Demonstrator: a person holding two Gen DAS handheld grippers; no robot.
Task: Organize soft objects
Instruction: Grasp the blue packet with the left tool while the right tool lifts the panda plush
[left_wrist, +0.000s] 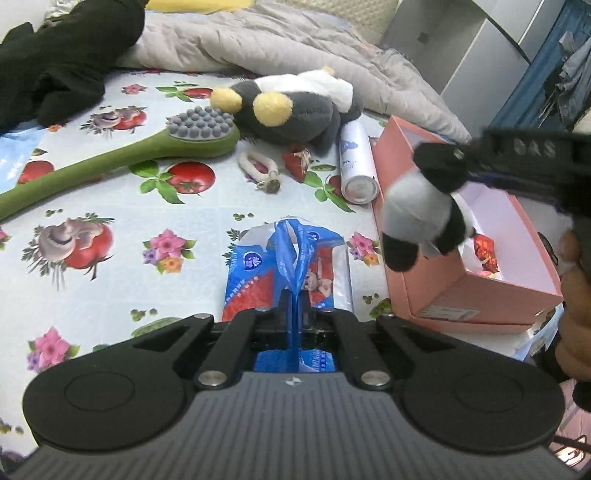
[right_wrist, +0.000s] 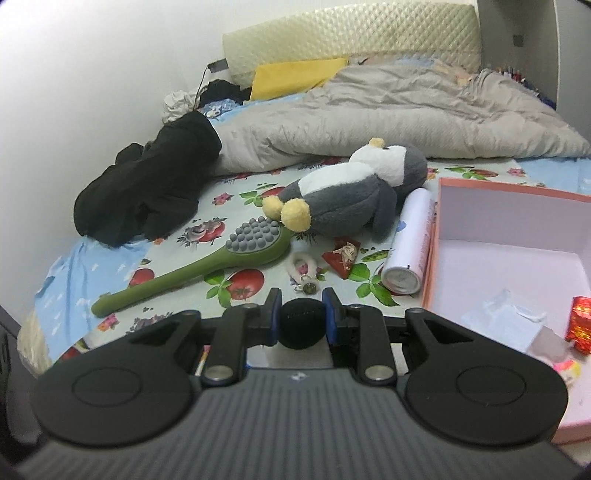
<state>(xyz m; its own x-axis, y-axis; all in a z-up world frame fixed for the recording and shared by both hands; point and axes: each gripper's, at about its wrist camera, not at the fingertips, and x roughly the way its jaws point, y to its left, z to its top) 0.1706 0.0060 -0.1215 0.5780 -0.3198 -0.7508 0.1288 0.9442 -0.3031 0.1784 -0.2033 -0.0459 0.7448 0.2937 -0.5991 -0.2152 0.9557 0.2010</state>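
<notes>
My left gripper (left_wrist: 295, 308) is shut on the blue plastic wrap of a tissue pack (left_wrist: 317, 273), which hangs just above the flowered sheet. At the right of the left wrist view, my right gripper (left_wrist: 457, 162) is shut on a small panda plush (left_wrist: 417, 210), which dangles over the open pink box (left_wrist: 424, 291). In the right wrist view only a round black part of the panda plush (right_wrist: 303, 326) shows, between the shut fingers of the right gripper (right_wrist: 302, 314). The pink box (right_wrist: 509, 189) stands to the right there. A grey and white penguin plush (right_wrist: 351, 199) lies behind.
A green massage brush (left_wrist: 122, 162), a white spray can (left_wrist: 356, 162), a small white ring charm (left_wrist: 258, 170) and a red wrapper (left_wrist: 295, 162) lie on the sheet. Black clothing (right_wrist: 147, 188) is at the left, a grey quilt (right_wrist: 406, 114) behind. Red-wrapped candy (right_wrist: 581, 325) lies in the box.
</notes>
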